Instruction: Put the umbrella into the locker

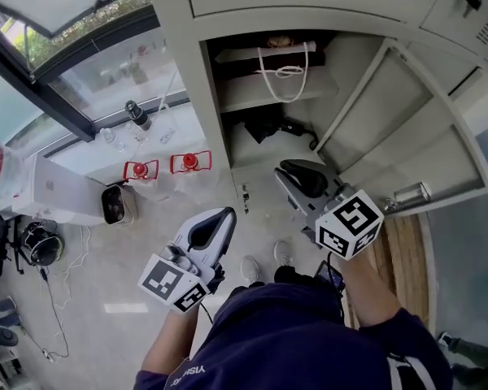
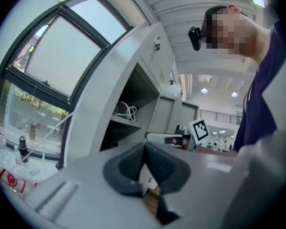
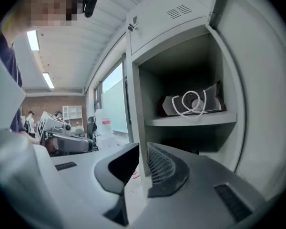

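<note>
The grey locker stands open, its door swung out to the right. A dark, crumpled thing that looks like the umbrella lies in the lower compartment. A white bag with cord handles rests on the shelf above. My right gripper hovers just outside the lower compartment, its jaws empty with only a narrow gap between them. My left gripper hangs lower and to the left, near the locker's left wall, shut on nothing.
Two red items lie on the floor by the window, near a dark bottle and a white box. More locker doors adjoin at the upper right. My shoes stand below the locker.
</note>
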### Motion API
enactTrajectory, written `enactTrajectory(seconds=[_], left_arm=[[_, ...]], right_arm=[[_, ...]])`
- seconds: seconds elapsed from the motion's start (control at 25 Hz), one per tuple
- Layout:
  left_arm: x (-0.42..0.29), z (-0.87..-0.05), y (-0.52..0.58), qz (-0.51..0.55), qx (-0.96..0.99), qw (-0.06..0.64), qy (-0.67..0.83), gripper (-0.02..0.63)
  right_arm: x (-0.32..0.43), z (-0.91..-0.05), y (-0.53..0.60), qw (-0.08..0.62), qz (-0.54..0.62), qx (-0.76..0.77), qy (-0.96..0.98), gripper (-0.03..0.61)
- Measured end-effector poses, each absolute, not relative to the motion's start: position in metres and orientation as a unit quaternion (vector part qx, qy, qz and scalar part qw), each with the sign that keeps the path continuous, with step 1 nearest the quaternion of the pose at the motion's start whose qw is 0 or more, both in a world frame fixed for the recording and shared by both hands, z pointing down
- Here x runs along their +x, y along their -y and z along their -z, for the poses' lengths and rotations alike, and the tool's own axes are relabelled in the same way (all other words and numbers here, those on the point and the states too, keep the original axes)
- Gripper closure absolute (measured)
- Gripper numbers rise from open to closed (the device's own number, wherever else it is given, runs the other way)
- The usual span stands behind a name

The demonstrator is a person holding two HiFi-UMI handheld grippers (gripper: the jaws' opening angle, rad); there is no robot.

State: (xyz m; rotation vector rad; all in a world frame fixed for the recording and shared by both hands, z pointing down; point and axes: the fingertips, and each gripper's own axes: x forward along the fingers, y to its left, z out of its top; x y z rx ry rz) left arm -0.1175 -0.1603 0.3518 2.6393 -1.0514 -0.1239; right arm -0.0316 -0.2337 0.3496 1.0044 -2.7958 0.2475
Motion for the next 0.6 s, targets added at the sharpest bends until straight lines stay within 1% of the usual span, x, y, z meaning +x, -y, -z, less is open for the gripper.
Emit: enactTrajectory(seconds=[0.04,0.24,0.44,0.6], left_arm=[[-0.118,-0.350,0.158,0.044,0.919,0.146,0.365,0.611],[-0.120,-0.346,0.149,0.047,0.921,0.140,0.360,0.611],[-0.118,-0.344,0.143,0.049,0.924,0.139,0.353,0.611],[-0.114,-0.346,0.141,0.049,0.926,0.141,0.346,0.611]], right_arm=[[-0.031,-0.345,0.229,0.069,-0.086,0.335,0.936,0.532],[-0.038,-0.331,0.210,0.038,-0.094,0.319,0.942,0.555],[-0.049,-0.323,0.191,0.031,-0.092,0.294,0.951,0.569],[-0.056,-0.326,0.179,0.041,-0.089,0.279,0.955,0.571]])
